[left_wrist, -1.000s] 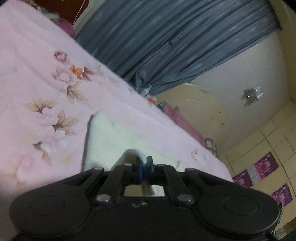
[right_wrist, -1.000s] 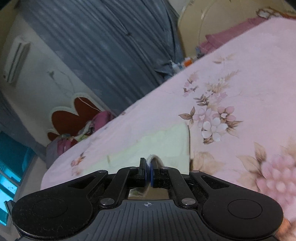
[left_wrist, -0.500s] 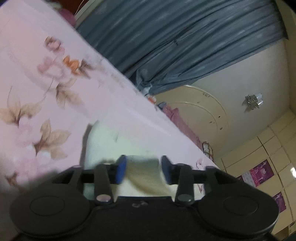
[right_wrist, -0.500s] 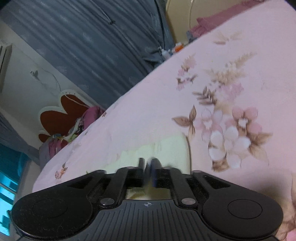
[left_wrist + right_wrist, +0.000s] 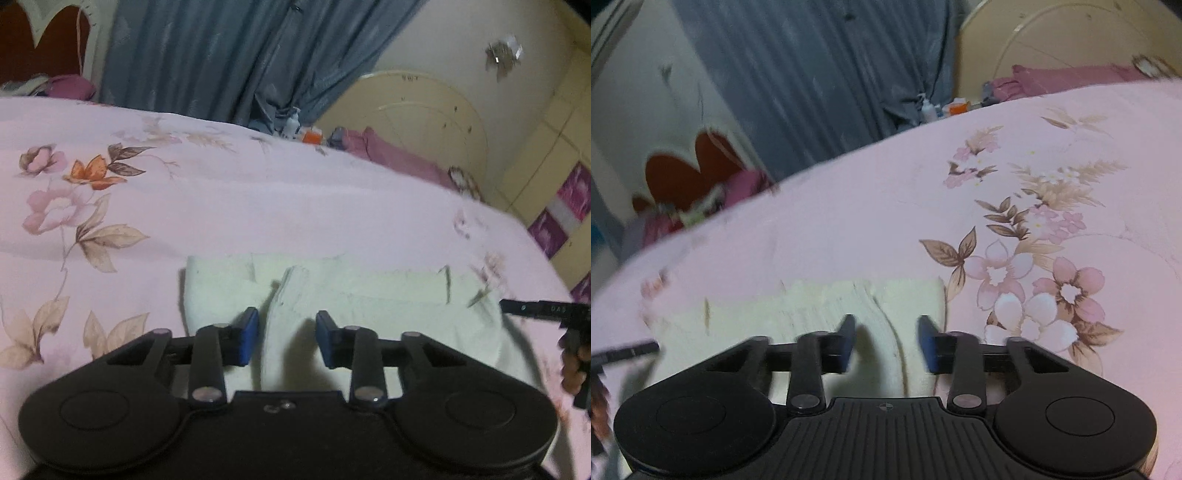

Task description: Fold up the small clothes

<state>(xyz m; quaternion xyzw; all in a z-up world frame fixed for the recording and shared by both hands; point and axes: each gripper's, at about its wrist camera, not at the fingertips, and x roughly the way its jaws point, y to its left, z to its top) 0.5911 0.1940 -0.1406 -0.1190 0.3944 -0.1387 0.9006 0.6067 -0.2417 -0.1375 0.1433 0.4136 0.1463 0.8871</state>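
A small pale cream garment lies folded on the pink floral bedspread. My left gripper is open just above the garment's near left part, a raised fold between its blue pads, holding nothing. In the right wrist view the same garment lies in front, and my right gripper is open over its right end, empty. The tip of the other gripper shows at each view's edge.
Grey-blue curtains hang behind the bed. A cream headboard with a purple pillow is at the far right. Small bottles stand by the curtain. A red flower-shaped board and clothes lie at the far left.
Both grippers were shut on the garment's edge a second ago. The left opened first, then the right; both let the cloth drop onto the bed and levelled out.
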